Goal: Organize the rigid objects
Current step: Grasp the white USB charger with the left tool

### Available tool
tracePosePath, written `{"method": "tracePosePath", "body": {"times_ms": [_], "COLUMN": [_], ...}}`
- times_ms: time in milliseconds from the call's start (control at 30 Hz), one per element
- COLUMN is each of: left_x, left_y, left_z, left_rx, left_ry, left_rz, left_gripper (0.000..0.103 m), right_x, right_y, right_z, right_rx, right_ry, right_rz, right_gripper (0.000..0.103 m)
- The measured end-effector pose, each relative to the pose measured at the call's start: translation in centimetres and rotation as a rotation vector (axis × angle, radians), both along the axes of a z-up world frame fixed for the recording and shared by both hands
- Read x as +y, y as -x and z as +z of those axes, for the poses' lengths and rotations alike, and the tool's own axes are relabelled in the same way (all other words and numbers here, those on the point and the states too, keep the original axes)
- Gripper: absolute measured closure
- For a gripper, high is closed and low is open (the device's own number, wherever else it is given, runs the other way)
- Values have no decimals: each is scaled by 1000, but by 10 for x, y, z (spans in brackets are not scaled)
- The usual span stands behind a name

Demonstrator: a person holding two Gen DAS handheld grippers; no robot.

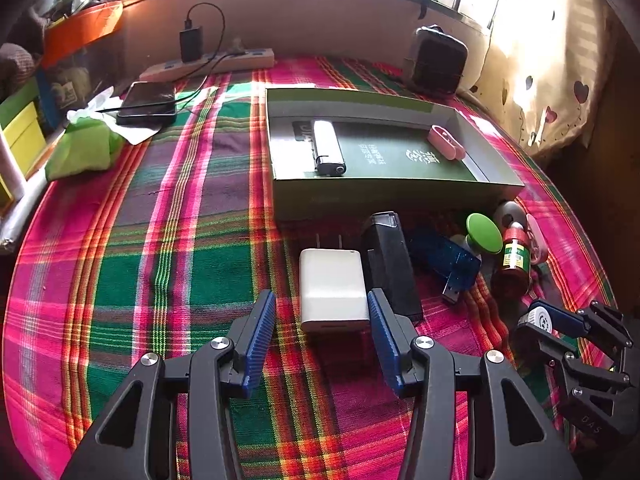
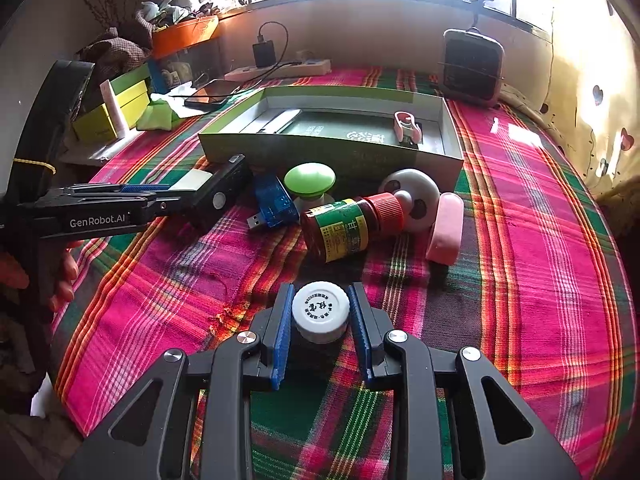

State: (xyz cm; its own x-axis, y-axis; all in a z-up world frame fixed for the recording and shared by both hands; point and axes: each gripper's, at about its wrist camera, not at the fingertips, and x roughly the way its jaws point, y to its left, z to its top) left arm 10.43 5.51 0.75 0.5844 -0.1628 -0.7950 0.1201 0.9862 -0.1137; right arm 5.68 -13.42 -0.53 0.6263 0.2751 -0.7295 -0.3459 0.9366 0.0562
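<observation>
My left gripper (image 1: 320,304) stands open around a white charger plug (image 1: 334,288) lying on the plaid cloth. Its right pad is at the plug's side and the left pad is a little apart from it. My right gripper (image 2: 320,294) is shut on a small bottle with a white cap (image 2: 320,312), low over the cloth. The left wrist view shows that gripper (image 1: 560,320) at lower right. An open green box (image 1: 392,200) holds a silver lighter-like device (image 1: 328,148) and a pink item (image 1: 446,142).
In front of the box (image 2: 320,152) lie a black device (image 2: 228,184), a blue USB stick (image 2: 274,204), a green-topped piece (image 2: 310,178), a red-capped brown bottle (image 2: 344,226), a white round thing (image 2: 412,196) and a pink case (image 2: 446,228). A phone (image 1: 148,102) and power strip (image 1: 208,64) sit far left.
</observation>
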Motion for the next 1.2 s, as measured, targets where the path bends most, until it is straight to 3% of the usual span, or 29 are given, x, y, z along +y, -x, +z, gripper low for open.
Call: {"method": "tracePosePath", "body": {"times_ms": [667, 933, 1200], "left_x": [1, 5, 6], "left_y": [-9, -7, -7], "left_z": [-4, -4, -4], "left_rx": [-36, -42, -43], "left_ry": [-48, -61, -55], "left_rz": [25, 54, 57], "left_gripper": [57, 70, 71], "right_x": [-2, -2, -2], "right_y": [-7, -6, -7], "right_z": [-2, -2, -2], "right_rx": [13, 14, 15], "right_ry": [-17, -21, -23], "right_rz": [6, 6, 6], "right_gripper": [74, 74, 74]}}
